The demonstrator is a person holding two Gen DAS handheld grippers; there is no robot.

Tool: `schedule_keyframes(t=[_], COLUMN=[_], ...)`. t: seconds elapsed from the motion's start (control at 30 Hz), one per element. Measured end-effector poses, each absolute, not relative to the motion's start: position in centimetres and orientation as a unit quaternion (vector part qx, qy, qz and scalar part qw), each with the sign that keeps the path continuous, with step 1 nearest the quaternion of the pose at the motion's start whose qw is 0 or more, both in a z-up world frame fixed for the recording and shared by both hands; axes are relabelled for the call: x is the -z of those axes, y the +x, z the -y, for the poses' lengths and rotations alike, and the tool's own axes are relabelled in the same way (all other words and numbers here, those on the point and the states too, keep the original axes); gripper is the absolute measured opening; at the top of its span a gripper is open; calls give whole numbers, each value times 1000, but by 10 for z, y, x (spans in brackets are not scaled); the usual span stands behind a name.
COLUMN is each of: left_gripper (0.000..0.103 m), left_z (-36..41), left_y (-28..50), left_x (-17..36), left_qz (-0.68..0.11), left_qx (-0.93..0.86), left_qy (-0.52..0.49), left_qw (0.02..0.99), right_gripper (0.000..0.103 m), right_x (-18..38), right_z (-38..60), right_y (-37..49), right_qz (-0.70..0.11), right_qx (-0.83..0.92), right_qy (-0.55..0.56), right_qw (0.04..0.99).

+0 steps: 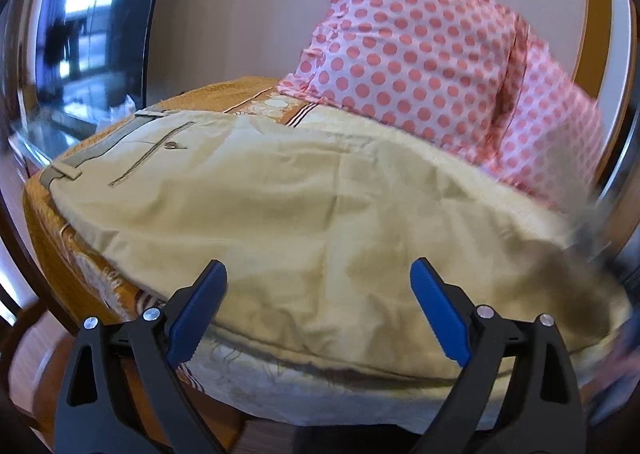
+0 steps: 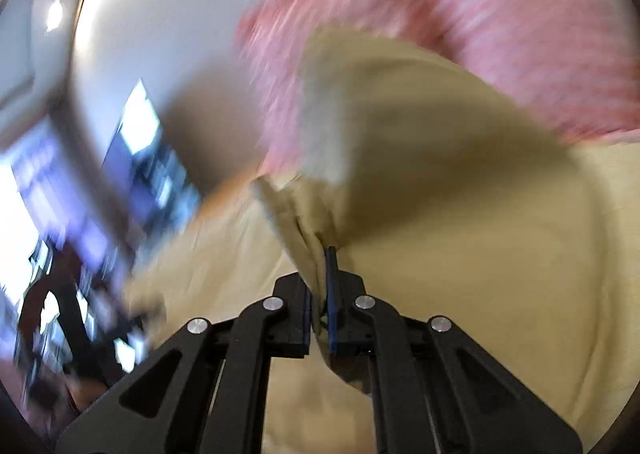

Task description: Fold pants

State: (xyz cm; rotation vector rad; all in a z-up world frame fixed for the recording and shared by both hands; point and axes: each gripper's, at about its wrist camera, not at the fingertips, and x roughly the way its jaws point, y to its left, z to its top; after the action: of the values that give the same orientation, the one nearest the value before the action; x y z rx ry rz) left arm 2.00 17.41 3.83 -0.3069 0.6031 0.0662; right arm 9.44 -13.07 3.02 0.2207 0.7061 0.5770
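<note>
Beige pants point(image 1: 280, 206) lie spread on a bed, waistband and a back pocket with a button at the far left. My left gripper point(image 1: 320, 278) is open, its blue fingers apart just above the near edge of the pants, holding nothing. My right gripper point(image 2: 320, 286) is shut on a bunched fold of the pants point(image 2: 460, 214) and lifts that cloth above the rest. The right wrist view is blurred by motion.
A pink polka-dot pillow point(image 1: 432, 54) leans at the back right of the bed, also pink in the right wrist view point(image 2: 460, 14). An orange patterned bedspread point(image 1: 64, 254) lies under the pants. A dark TV screen point(image 1: 92, 26) stands at the left by the wall.
</note>
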Motion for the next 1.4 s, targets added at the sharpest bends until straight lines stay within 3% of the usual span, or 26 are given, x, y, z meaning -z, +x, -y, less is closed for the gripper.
schedule_keyframes(t=[0.33,0.4,0.47,0.57,0.67,0.77,1.4], left_gripper=[95,95,95,95,95,94,94], left_z=[-248,-262,-270,-276,-285,-298,-362], left_y=[-14,-15,-13,-12,-12,-8,21], left_x=[-53,-49,-47,-44,-42,-36,-23], left_qz=[-269,-271,-276,-280,-278,-287,-288], left_qx=[-143,-146,-146,-149,-145,-135,-102], left_qy=[-192,-220,-232,-239,-260,-296,-434], left_qw=[933,926,921,918,913,901,847], right_gripper=[9,26,52,63,64,70,77], right_x=[-17,-9,-12,-26,-11,-12,-9], right_z=[68,51,45,53,47,48,53], right_y=[82,72,60,57,69,63,60], right_qz=[-351,-362,-353,-322,-365,-347,-337], right_qx=[-315,-332,-352,-360,-341,-345,-363], right_qy=[54,-3,-21,7,-21,-23,-10], right_qw=[880,871,867,876,866,872,869])
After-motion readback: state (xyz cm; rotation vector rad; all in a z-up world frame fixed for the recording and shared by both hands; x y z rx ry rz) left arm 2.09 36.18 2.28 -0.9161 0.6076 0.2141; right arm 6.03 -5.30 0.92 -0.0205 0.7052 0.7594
